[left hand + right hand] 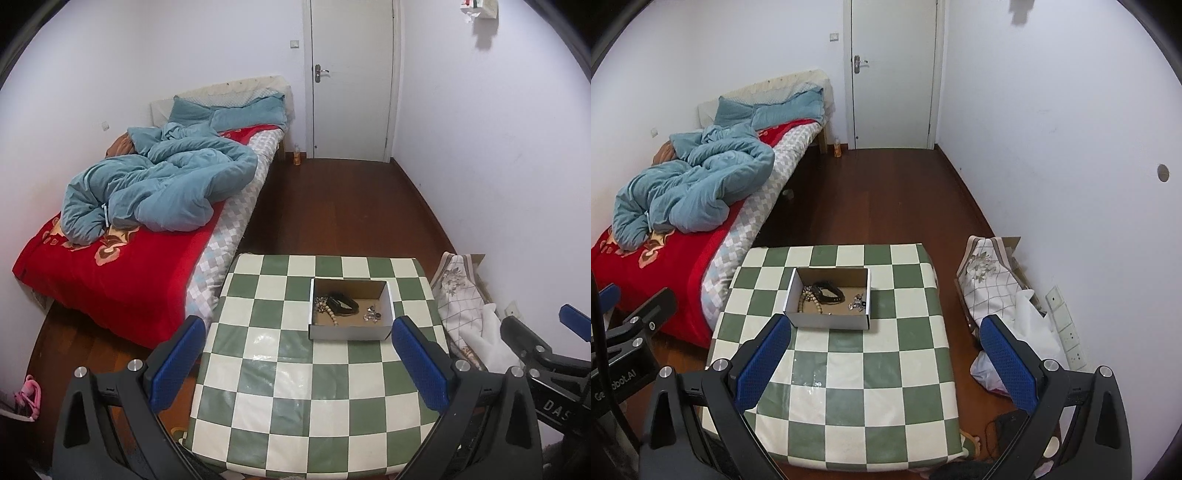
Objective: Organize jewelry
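We see a small cardboard box (351, 314) on a table with a green-and-white checkered cloth (280, 373), toward the table's far half. Inside the box: a beaded strand (327, 308) at left, a dark bracelet (343, 304) in the middle, and small silvery pieces (372, 313) at right, all resting on the box floor.

Our left gripper (299, 363) hangs above the near part of the table, fingers spread wide, nothing between them. The box lies ahead of it, on the far side, slightly right of centre, with its near right corner close to the right finger's tip in this view; no contact.

Our right gripper (886, 363) is also spread wide and empty. From its camera the box (829, 299) sits ahead and to the left, just beyond the left blue pad (764, 363). The right finger overhangs the floor past the table's right edge.

Bed with blue duvet (155, 184) at left, white door (351, 77) at the far wall.
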Demonstrator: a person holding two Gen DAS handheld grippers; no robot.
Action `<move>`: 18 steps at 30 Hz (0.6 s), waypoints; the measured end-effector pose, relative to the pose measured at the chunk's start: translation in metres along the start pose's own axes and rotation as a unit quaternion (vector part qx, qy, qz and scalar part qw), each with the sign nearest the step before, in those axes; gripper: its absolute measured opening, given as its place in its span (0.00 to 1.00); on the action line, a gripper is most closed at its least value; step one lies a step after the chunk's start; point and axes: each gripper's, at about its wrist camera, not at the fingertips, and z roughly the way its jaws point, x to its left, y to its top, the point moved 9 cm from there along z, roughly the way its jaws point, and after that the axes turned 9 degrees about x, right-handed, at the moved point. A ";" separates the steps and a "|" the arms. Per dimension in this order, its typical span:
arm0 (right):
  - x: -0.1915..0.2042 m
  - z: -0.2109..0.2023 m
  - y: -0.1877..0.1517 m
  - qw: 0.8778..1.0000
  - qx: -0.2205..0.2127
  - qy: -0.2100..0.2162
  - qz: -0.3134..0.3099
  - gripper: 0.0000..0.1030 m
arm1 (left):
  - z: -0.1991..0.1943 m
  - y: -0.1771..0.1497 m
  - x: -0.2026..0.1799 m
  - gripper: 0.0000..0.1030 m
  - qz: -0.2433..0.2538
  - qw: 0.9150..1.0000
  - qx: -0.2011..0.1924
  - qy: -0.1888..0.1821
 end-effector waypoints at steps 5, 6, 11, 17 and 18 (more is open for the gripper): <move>0.000 0.008 0.003 1.000 0.005 -0.003 0.000 1.00 | 0.004 0.002 0.001 1.00 -0.001 1.000 0.005 0.001; 0.000 0.009 0.004 1.000 0.006 -0.003 0.000 1.00 | 0.004 0.003 0.001 1.00 -0.001 1.000 0.004 0.001; 0.000 0.010 0.005 1.000 0.005 -0.004 -0.001 1.00 | 0.004 0.005 0.001 1.00 -0.002 1.000 0.004 0.000; 0.001 0.011 0.005 1.000 0.004 -0.003 -0.002 1.00 | 0.003 0.006 0.000 1.00 -0.001 1.000 0.001 0.001; 0.002 0.011 0.005 1.000 0.004 -0.001 -0.002 1.00 | 0.003 0.006 0.001 1.00 -0.002 1.000 0.001 0.002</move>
